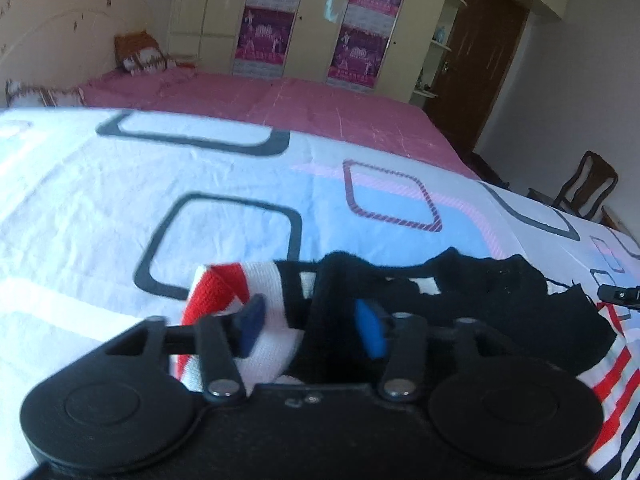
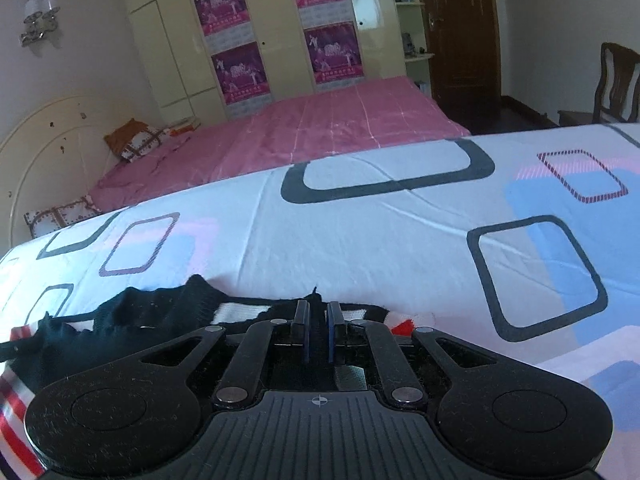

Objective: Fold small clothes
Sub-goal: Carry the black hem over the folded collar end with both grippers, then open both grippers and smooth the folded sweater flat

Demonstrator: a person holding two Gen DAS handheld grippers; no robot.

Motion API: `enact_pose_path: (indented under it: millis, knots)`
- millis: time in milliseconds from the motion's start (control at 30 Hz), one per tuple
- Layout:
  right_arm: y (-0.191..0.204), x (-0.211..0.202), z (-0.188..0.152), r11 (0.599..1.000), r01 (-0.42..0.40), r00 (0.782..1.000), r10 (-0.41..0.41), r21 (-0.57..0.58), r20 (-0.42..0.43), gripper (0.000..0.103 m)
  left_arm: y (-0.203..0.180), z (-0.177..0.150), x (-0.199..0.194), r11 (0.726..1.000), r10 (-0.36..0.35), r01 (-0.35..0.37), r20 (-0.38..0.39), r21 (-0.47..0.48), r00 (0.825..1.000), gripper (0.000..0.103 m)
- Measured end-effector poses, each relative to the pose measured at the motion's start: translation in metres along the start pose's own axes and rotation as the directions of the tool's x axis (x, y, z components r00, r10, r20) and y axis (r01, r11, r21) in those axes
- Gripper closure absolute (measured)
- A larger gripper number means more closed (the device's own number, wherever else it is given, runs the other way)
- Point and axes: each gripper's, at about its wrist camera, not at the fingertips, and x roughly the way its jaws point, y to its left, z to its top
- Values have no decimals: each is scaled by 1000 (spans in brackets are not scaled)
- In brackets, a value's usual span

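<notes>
A small black garment with white, red and black striped trim (image 1: 472, 292) lies on the patterned bedsheet (image 1: 120, 184). My left gripper (image 1: 310, 324) is open with its blue pads on either side of a bunched fold of the garment's striped end (image 1: 236, 284). In the right wrist view my right gripper (image 2: 318, 320) is shut on the garment's black edge (image 2: 316, 300); the rest of the garment (image 2: 132, 312) stretches away to the left. The right gripper's tip (image 1: 620, 293) shows at the left view's right edge.
The white sheet with square outlines (image 2: 400, 232) covers the near bed. A pink bed (image 2: 320, 128) with pillows (image 2: 136, 140) lies beyond, then wardrobes with posters (image 2: 240, 68). A brown door (image 2: 460, 28) and a wooden chair (image 2: 616, 80) stand at the right.
</notes>
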Motion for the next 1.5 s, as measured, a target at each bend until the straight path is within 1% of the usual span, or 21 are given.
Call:
enact_pose_path:
  millis: [67, 133, 167, 200, 233, 267, 333, 400, 467, 500, 600, 733, 867, 933, 967, 1133, 1200, 1267, 1400, 1467, 1500]
  knots:
    - [1, -6, 0, 1000, 2, 1000, -2, 10, 11, 97, -4, 1, -12, 1000, 18, -19, 44, 16, 999, 41]
    - [1, -11, 0, 1000, -10, 1000, 10, 24, 18, 96, -8, 1, -25, 1000, 10, -12, 77, 25, 997, 41]
    - [4, -14, -1, 999, -15, 1000, 14, 28, 21, 81, -11, 1, -33, 999, -11, 8, 83, 34, 997, 41]
    - [6, -17, -2, 999, -17, 999, 16, 29, 29, 42, -15, 1, -37, 998, -28, 24, 83, 49, 996, 41]
    - [10, -20, -4, 1000, -19, 999, 18, 24, 45, 25, -20, 0, -43, 997, -44, 38, 82, 71, 996, 41]
    - [15, -26, -7, 999, -34, 997, 34, 3, 69, 20, -27, -2, -47, 994, -64, 56, 78, 97, 995, 41]
    - [30, -31, -13, 998, -41, 997, 44, -47, 68, 23, -43, -9, -54, 986, -108, 98, 64, 137, 992, 42]
    - [44, -33, -20, 995, -57, 997, 60, -83, 44, 50, -58, -19, -58, 975, -150, 141, 42, 169, 988, 42]
    - [57, -33, -30, 990, -90, 996, 91, -106, 11, 60, -70, -30, -61, 968, -179, 172, 19, 183, 984, 43]
    - [63, -33, -36, 987, -111, 994, 111, -118, -10, 62, -75, -35, -61, 966, -187, 181, 10, 185, 982, 43]
    - [79, -34, -54, 974, -137, 990, 129, -181, -52, 63, -80, -50, -58, 964, -167, 166, -11, 207, 986, 45]
    - [83, -36, -78, 962, -113, 992, 96, -249, -77, 63, -69, -65, -58, 969, -98, 103, -33, 225, 995, 47]
    - [63, -45, -89, 970, -70, 996, 56, -235, -67, 63, -46, -73, -64, 977, -62, 71, -50, 202, 997, 46]
    - [57, -45, -93, 968, -36, 998, 21, -247, -62, 63, -37, -75, -65, 981, -67, 75, -53, 177, 996, 46]
    - [54, -45, -94, 971, -38, 998, 24, -235, -62, 62, -35, -75, -65, 982, -67, 76, -53, 172, 996, 46]
    - [52, -60, -92, 983, -30, 999, 21, -180, -49, 62, -39, -73, -64, 984, -41, 51, -61, 168, 997, 46]
    - [51, -66, -100, 979, -18, 998, 5, -202, -63, 62, -41, -72, -64, 984, -35, 46, -64, 170, 997, 46]
    - [48, -69, -108, 971, 13, 998, -25, -237, -50, 62, -41, -73, -63, 984, -33, 44, -66, 171, 997, 46]
    - [38, -84, -103, 987, 16, 999, -23, -161, -44, 62, -41, -74, -64, 983, -32, 44, -68, 177, 997, 46]
    - [40, -92, -106, 982, 27, 999, -34, -185, -37, 62, -41, -73, -64, 983, -29, 41, -71, 179, 997, 46]
    - [41, -92, -111, 978, 34, 997, -46, -206, -56, 62, -42, -73, -64, 982, -29, 41, -73, 183, 997, 46]
